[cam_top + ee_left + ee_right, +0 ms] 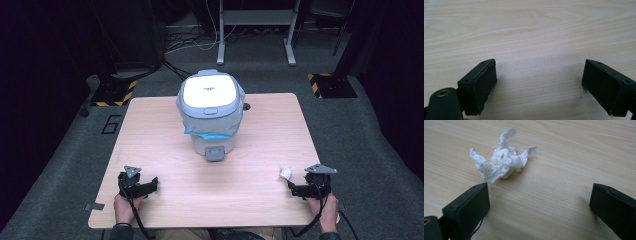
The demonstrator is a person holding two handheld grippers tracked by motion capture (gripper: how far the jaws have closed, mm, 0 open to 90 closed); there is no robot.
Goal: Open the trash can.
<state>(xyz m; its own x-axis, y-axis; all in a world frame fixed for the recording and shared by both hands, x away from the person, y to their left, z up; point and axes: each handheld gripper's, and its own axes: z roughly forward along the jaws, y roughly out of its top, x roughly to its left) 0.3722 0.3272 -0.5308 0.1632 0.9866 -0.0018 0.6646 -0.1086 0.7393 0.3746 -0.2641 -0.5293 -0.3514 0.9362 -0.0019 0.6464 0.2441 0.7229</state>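
Near the right end of the table's [165, 200] front edge, a crumpled white tissue [285, 172] lies just ahead of the right gripper [291, 187], whose jaws stand wide apart with nothing between them. In the right gripper view the tissue [502, 162] sits beyond the left jaw tip, off the middle of the gap. To pick it up well, I judge the gripper should slide forward and a little sideways until the wad is centred, drop low to the wood, then close gently on the thick middle, not on a loose corner.

The left gripper [150, 184] rests near the front left corner, jaws also apart over bare wood. A pedal bin [210, 117] with its lid shut stands near the back edge's middle; that lid would block any drop.
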